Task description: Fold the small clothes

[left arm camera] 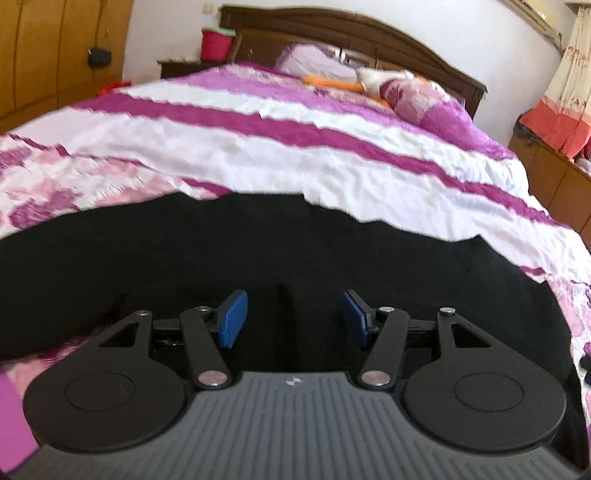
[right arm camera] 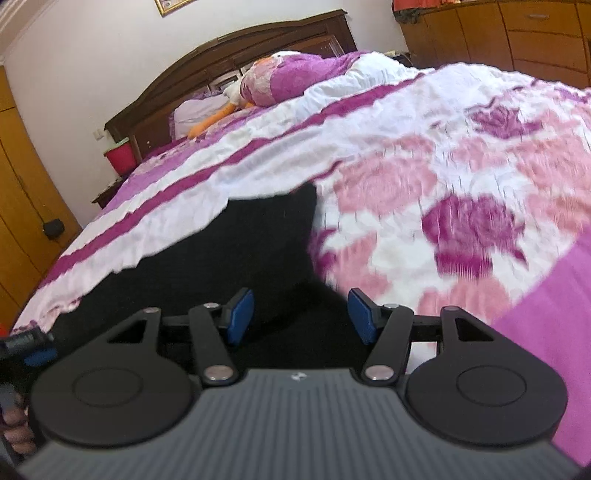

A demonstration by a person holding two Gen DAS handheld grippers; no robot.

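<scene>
Grippers [left arm camera: 291,317] agape above black garment [left arm camera: 258,243]

Blurred bedspread [right arm camera: 461,206]; black garment [left arm camera: 258,258] cut off btm.

Open bedspread [left arm camera: 280,147] beyond the black garment [left arm camera: 258,251], pillows [left arm camera: 424,99] and plush toy [right arm camera: 221,110] crowding the headboard [left arm camera: 369,33] end

Black claw [left arm camera: 295,317] arms, blue ribbed pads [left arm camera: 232,319], silver rivets, grey ridged body
</scene>
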